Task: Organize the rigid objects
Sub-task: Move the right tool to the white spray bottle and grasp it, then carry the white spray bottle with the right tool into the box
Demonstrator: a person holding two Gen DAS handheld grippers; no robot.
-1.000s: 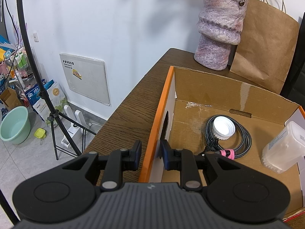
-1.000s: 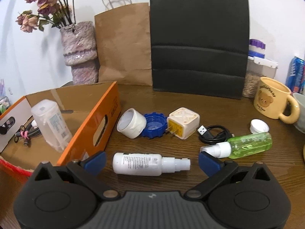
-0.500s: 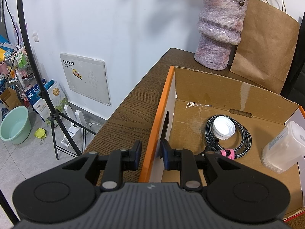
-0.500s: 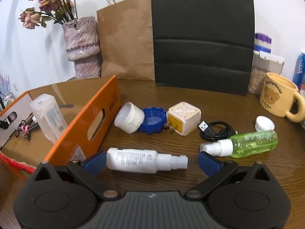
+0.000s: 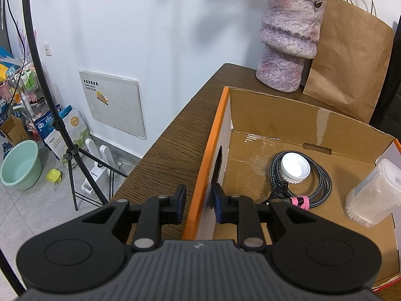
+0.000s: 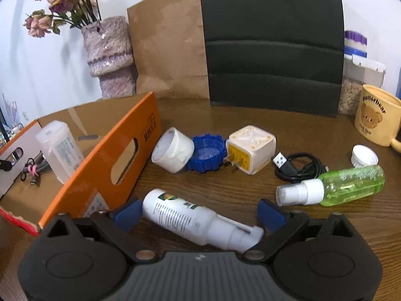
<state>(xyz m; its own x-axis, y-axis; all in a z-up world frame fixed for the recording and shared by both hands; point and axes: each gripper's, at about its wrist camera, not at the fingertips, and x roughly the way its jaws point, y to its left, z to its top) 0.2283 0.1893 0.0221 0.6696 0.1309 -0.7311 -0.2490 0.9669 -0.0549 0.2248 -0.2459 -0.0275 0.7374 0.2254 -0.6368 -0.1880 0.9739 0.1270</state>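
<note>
The white spray bottle (image 6: 193,219) lies on its side on the counter (image 6: 250,185), just beside the orange wall of the cardboard box (image 6: 100,165), nozzle toward my camera. It sits between the blue pads of my right gripper (image 6: 200,213), whose jaws are wide and closing; the left pad is at the bottle's base, the right pad stands clear of it, so nothing is gripped. Beyond it, toward the counter's far edge, lie a white cap (image 6: 173,153) touching a blue lid (image 6: 206,154), a white and yellow plug (image 6: 250,150), a coiled black cable (image 6: 300,168), a green spray bottle (image 6: 335,188) and a small white cap (image 6: 364,158). A yellow mug (image 6: 376,118) stands near the right edge.

My left gripper (image 5: 198,207) is closed on the box's near-left wall (image 5: 208,165), one pad outside, one inside. Within the box lie a braided cable (image 5: 315,185) coiled around a white lid (image 5: 295,166), and a clear plastic container (image 5: 373,193) at its right side. A vase (image 5: 288,42) and paper bag (image 5: 351,60) stand behind, at the counter's far left corner.
</note>
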